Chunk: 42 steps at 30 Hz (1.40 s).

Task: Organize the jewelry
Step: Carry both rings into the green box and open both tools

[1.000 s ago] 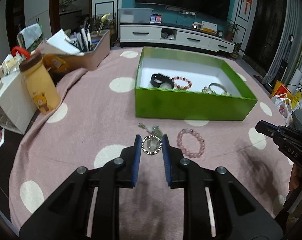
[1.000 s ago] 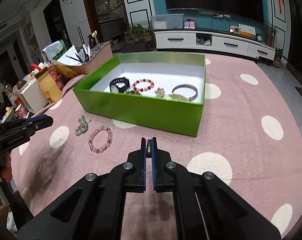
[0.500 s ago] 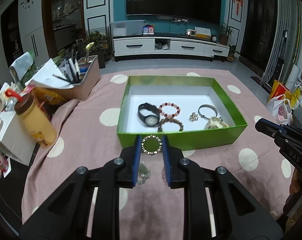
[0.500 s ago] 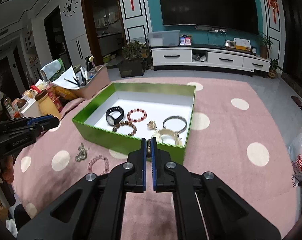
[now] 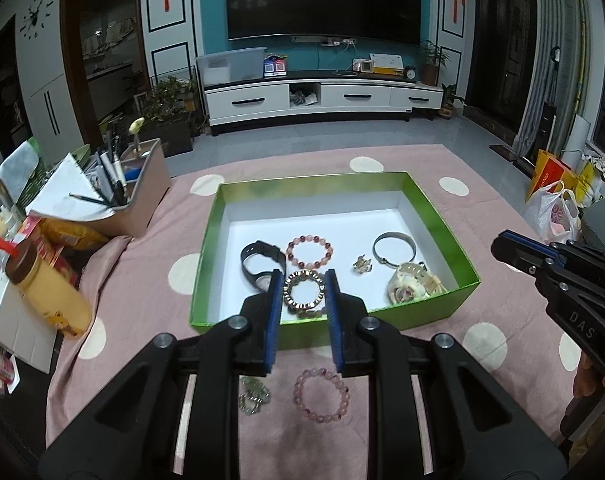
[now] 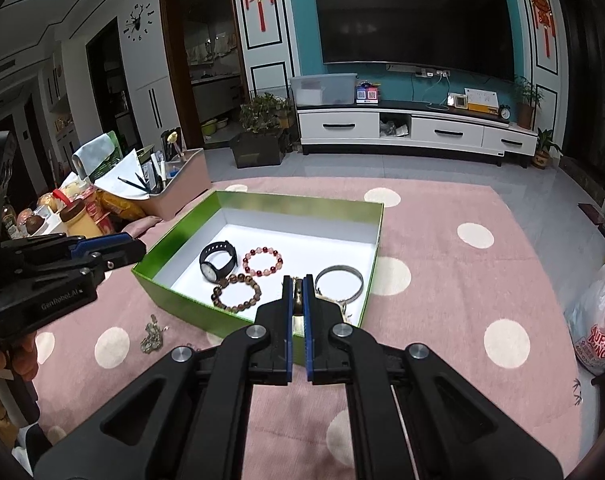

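Green box, open-topped with white floor, contains black watch, red-pink bead bracelet, brown bead bracelet, silver bangle, small gold trinket and pale watch. Pink bead bracelet and tangled chain lie outside on the cloth.

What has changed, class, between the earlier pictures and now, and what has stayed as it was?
The left gripper, clamped on a round studded metal bracelet, lifted it off the pink dotted cloth to above the green box. The right gripper, shut on a small brass-coloured piece, rose too. The pale pink bead bracelet and the greenish chain stayed put.
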Tool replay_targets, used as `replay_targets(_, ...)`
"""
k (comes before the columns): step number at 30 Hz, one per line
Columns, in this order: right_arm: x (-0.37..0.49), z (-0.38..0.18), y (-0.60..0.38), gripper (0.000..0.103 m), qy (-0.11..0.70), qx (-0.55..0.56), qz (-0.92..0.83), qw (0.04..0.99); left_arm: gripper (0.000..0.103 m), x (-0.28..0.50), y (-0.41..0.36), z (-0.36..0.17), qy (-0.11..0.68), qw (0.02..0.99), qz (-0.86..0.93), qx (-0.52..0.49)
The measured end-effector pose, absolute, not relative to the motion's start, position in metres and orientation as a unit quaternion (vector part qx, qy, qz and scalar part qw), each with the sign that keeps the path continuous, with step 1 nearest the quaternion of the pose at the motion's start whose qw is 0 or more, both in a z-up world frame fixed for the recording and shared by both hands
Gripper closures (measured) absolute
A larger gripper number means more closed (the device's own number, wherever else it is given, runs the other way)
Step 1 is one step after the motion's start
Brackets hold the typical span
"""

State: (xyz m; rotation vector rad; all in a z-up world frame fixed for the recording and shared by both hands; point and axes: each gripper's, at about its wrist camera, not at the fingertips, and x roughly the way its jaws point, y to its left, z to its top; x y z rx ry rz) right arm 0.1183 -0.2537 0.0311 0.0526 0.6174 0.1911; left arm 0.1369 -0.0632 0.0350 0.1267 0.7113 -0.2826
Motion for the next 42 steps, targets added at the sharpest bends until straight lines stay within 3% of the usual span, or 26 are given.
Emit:
replay_targets(23, 0.222, 0.007, -0.270, 0.099, 0.371, 0.074, 0.102, 0.920, 0.083, 0.250, -0.089, 0.014, 0.420, 0.892, -0.165, 0.006)
replay_targets(42, 0.294, -0.033, -0.274, 0.099, 0.434, 0.088, 0.067, 0.894, 0.082, 0.325, -0.122, -0.038, 0.490, 0.856, -0.165, -0.020)
